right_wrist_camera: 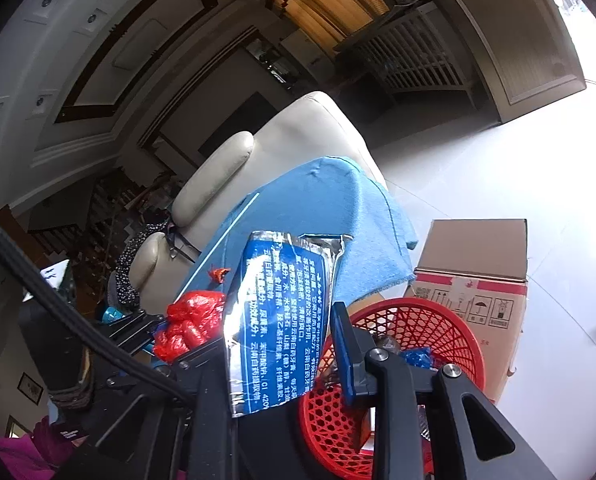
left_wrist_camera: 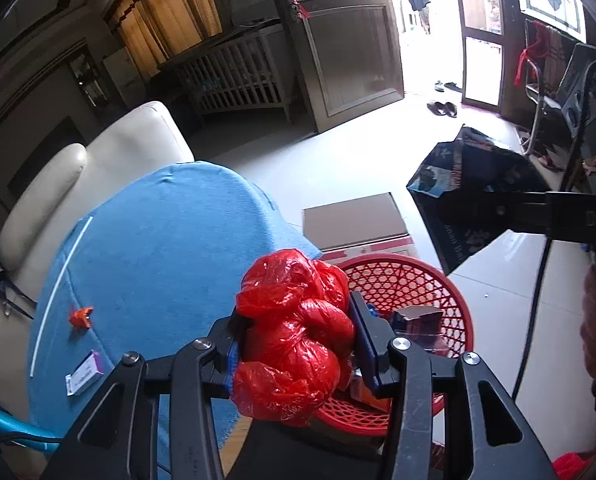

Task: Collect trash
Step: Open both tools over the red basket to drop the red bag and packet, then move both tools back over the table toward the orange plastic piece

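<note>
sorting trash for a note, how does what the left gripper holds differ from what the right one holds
The red bag in the left gripper is crumpled and bulgy; the blue carton in the right gripper is flat. The bag is plain; the carton bears white print and silver edges. Both are clamped near the red basket.

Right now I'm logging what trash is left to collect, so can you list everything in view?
plastic bag: one, red, crumpled, in left gripper
flat packet: one, blue and silver, in right gripper
basket: one, red, on floor, holding scraps
cloth: one, blue, over table
wrapper: one, red, on cloth
small box: one, purple-white, on cloth
straw: one, white, on cloth
cardboard box: one, brown, behind basket
left gripper: black, shut
right gripper: black, shut
</note>
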Demonstrator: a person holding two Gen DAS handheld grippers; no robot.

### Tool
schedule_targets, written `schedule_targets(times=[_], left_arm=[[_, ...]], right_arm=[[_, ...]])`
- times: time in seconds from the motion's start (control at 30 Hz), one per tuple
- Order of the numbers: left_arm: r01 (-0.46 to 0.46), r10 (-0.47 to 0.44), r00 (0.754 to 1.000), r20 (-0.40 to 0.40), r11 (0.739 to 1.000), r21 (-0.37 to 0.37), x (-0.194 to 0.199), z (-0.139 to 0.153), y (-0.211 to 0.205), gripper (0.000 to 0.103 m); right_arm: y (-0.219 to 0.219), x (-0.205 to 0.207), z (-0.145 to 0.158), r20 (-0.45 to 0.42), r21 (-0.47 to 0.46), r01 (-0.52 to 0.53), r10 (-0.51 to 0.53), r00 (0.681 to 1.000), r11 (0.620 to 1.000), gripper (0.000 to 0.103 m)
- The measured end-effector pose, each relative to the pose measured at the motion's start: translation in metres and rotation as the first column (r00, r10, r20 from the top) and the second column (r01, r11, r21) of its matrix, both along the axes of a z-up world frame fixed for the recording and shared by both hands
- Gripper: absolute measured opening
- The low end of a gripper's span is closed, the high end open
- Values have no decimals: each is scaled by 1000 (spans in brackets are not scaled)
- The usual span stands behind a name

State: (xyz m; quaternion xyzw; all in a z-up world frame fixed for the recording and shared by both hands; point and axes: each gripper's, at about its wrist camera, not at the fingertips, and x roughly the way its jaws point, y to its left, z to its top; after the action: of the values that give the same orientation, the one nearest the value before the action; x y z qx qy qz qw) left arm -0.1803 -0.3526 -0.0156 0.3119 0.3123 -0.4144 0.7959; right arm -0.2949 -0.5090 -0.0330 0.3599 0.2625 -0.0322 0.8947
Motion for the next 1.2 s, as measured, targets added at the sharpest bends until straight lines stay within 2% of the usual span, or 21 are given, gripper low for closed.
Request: schedule_targets(times=[0.2, 0.27, 0.3, 0.33, 0.43, 0.83, 1.03, 1.2], left_arm=[[22, -22, 999, -33, 1000, -10, -2, -2, 1, 53], [24, -25, 999, -34, 1000, -14, -3, -2, 0, 56], [26, -27, 999, -34, 1000, -15, -3, -2, 0, 56], [29, -29, 999, -35, 999, -17, -3, -2, 0, 56], [28, -28, 999, -35, 999, -19, -2, -3, 0, 56], [-46, 45, 998, -35, 999, -20, 19, -7, 26, 57], [-144, 143, 989, -29, 989, -31, 44, -6, 63, 57], [-247, 248, 969, 7, 968, -46, 65, 0, 104, 57]], right_arm=[[-8, 2, -11, -18, 38, 25, -25, 1000, 999, 30], [-10, 3, -17, -34, 52, 39, -38, 999, 998, 50], [-12, 3, -20, -41, 57, 49, -47, 998, 997, 72], [-13, 2, -21, -39, 62, 60, -58, 998, 996, 74], [-15, -2, -21, 0, 76, 68, -68, 998, 995, 74], [-8, -1, -12, 25, 28, 57, -57, 998, 998, 74], [-3, -3, -3, 40, -6, 49, -49, 998, 999, 74], [1, -3, 2, 53, -28, 40, -38, 998, 999, 74]])
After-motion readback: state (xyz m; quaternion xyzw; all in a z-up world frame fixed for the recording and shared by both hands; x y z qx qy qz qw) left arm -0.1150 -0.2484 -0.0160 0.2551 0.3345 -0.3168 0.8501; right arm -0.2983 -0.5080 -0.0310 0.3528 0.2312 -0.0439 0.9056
